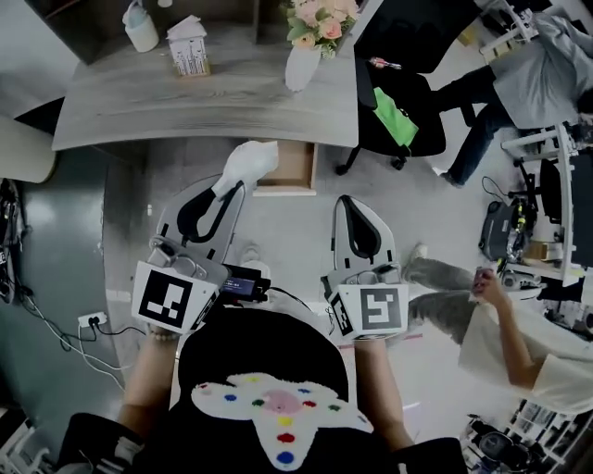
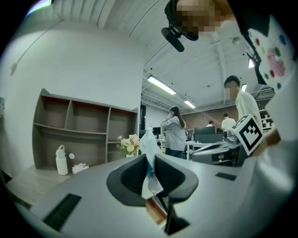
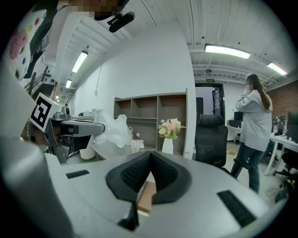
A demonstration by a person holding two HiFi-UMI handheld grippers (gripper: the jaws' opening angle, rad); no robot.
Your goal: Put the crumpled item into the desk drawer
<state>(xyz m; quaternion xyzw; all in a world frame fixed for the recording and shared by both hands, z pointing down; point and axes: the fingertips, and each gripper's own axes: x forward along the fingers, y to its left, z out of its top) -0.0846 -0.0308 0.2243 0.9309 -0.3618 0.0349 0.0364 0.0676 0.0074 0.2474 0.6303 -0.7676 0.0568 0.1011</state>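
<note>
We are carrying the tissue (image 1: 248, 159), pinched in the left gripper (image 1: 232, 188), toward the open drawer (image 1: 289, 167) just ahead, for release inside; the right gripper (image 1: 349, 202) is closed and empty.

My left gripper (image 1: 229, 188) is pale grey with black pads (image 2: 132, 179); its marker cube (image 1: 172, 298) bears black-and-white squares. The crumpled item (image 1: 250, 159) is white. The drawer (image 1: 289, 168) is light brown wood, the desk (image 1: 139, 102) streaked grey wood-grain. The vase (image 1: 301, 67) is white, its flowers (image 1: 320, 20) pink and cream.

Left tool (image 1: 233, 185) gripping, right tool (image 1: 351, 204) closed, empty
</note>
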